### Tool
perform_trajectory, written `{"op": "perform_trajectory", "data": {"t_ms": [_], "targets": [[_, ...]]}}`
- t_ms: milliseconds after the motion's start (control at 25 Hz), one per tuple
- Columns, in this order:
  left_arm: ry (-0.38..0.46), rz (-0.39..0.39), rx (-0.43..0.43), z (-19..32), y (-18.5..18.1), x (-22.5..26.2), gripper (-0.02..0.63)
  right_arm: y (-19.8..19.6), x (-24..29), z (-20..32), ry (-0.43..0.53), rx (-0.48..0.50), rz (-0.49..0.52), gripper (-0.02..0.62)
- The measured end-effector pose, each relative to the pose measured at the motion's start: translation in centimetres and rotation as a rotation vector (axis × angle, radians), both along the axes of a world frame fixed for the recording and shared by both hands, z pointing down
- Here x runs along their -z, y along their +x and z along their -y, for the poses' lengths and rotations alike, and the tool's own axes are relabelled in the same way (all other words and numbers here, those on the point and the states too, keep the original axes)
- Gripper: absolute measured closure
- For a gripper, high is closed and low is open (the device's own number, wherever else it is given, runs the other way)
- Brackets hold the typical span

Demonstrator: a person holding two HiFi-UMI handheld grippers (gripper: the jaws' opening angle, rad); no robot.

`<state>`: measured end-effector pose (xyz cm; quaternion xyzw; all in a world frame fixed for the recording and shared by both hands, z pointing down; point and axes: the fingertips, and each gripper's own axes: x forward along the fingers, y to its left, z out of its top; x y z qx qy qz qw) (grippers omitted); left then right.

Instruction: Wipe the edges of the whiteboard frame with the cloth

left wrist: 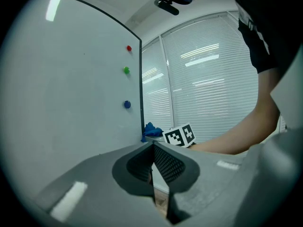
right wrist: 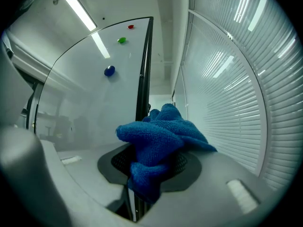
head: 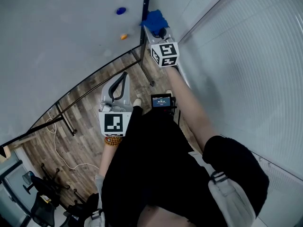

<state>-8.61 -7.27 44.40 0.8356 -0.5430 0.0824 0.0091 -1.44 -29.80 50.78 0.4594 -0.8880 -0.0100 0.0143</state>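
Note:
A blue cloth (right wrist: 158, 143) is bunched between the jaws of my right gripper (right wrist: 151, 162), which is shut on it. In the head view the cloth (head: 154, 20) touches the dark right edge of the whiteboard frame (head: 146, 4), with the right gripper (head: 160, 32) just below it. The frame edge (right wrist: 145, 70) runs straight up behind the cloth in the right gripper view. My left gripper (head: 119, 85) hangs lower, away from the board, its jaws together with nothing between them (left wrist: 152, 163). From the left gripper view the cloth (left wrist: 151, 130) shows at the frame edge (left wrist: 141, 89).
Round magnets sit on the whiteboard: a blue one (head: 121, 11), an orange one (head: 123, 37), plus green (right wrist: 121, 40) and red (right wrist: 130, 27) higher up. Window blinds (head: 246, 70) fill the right. The board's stand legs (head: 64, 119) and a white cable (head: 61, 150) lie on the wood floor.

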Motion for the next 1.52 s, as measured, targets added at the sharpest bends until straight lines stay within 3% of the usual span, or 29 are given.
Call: {"op": "perform_trajectory", "data": {"t_ms": [360,520,680,1160,1520], "targets": [[-0.016,0.008,-0.009,-0.5,-0.2,-0.7,0.606,0.4,-1.6,-0.3,-0.038,-0.048,0.064,0.482],[-0.027,0.009,-0.015,-0.4,-0.3,-1.1,0.606,0.5,-4.8,0.2,-0.109,-0.051,0.052,0.478],[-0.032,0.010,-0.022,-0.7,-0.4,-1.3,0.606,0.4,-4.6,0.2,-0.100,-0.046,0.043,0.471],[-0.044,0.009,-0.030,0.0,-0.3,-1.7,0.606,0.3,-9.7,0.2,-0.192,-0.004,-0.068,0.466],[-0.065,0.013,-0.018,0.4,-0.8,-2.1,0.606,0.0,-15.4,0.3,-0.349,0.024,-0.210,0.433]]}}
